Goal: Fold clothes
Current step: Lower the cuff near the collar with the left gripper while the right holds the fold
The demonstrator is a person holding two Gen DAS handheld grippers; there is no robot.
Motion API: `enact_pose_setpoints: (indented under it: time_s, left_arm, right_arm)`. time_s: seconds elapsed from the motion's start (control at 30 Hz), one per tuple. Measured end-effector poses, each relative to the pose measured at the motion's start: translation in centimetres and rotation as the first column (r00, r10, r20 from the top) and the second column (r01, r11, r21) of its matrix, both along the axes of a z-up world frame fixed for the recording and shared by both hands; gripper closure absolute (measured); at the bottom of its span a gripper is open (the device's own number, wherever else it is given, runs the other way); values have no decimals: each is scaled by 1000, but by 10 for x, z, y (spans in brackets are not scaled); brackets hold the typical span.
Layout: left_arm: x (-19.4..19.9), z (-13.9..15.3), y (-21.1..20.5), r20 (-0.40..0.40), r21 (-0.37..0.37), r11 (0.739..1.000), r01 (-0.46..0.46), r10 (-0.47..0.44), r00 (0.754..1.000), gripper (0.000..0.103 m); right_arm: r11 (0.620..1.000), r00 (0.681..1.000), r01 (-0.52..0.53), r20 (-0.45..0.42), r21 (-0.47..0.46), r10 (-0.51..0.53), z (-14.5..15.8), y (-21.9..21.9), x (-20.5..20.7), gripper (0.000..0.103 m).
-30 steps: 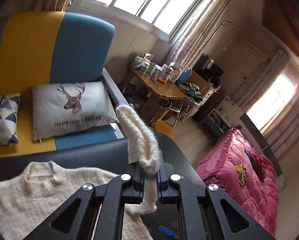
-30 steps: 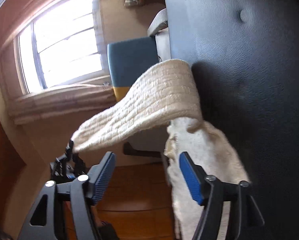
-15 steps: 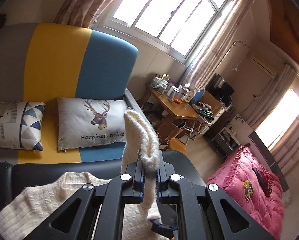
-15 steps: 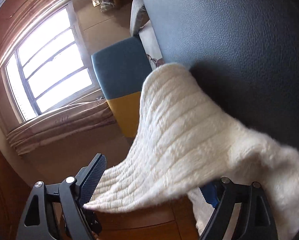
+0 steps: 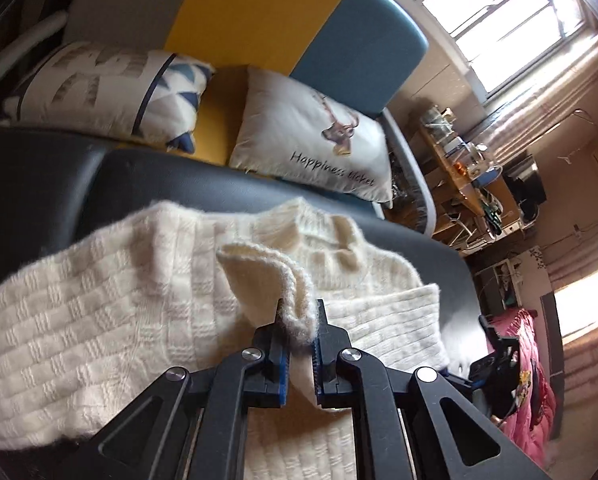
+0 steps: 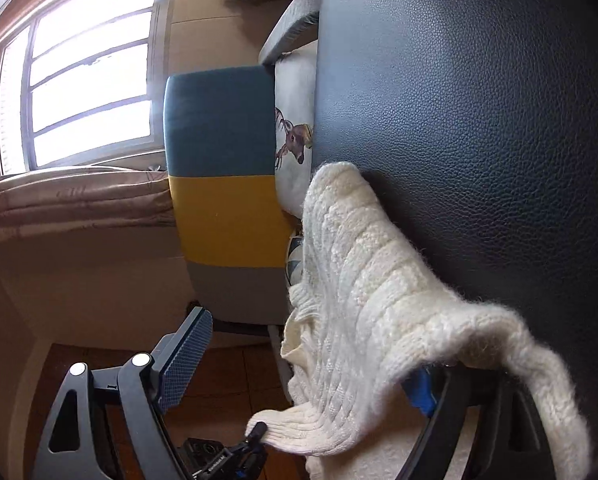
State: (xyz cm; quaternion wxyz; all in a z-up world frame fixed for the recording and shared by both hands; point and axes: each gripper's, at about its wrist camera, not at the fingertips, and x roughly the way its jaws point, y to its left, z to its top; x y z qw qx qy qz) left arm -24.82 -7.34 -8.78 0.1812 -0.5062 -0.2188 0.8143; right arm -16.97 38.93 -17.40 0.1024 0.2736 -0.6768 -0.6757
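A cream knit sweater (image 5: 99,320) lies spread on a dark leather surface (image 5: 439,264), collar toward the sofa. My left gripper (image 5: 299,322) is shut on the sleeve cuff (image 5: 295,300) and holds it low over the sweater's chest. The rest of that sleeve (image 5: 383,320) lies folded across the body to the right. In the right wrist view, my right gripper (image 6: 307,348) stands open. The sleeve (image 6: 363,288) drapes over its right finger (image 6: 419,392) and hides most of that pad. Its left pad (image 6: 187,356) is bare. The left gripper (image 6: 251,440) shows below, pinching the cuff.
Behind the leather surface stands a yellow and blue sofa (image 5: 279,20) with a deer cushion (image 5: 315,140) and a triangle-patterned cushion (image 5: 107,88). A cluttered wooden table (image 5: 455,168) and a pink bedspread (image 5: 531,380) are at the right. Wooden floor (image 6: 227,376) lies beyond the surface's edge.
My left gripper has come down and rolled, bringing the cuff from high in the air to just above the sweater's chest. The sleeve has settled over my right gripper's finger.
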Motion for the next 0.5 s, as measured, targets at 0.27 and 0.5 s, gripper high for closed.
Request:
enact_pose_setpoints:
  time_s: [0.27,0.5]
  left_arm:
    - [13,-49,-26,66,-51,998,-31,34,997,94]
    - [25,8,-16,-222,-39,999,10,-19,975,94]
  right_arm:
    - [922,986,-148,123,357,111,9,-21,-6,76]
    - [821,981,-193,113,538,157,25,-31,-4,84]
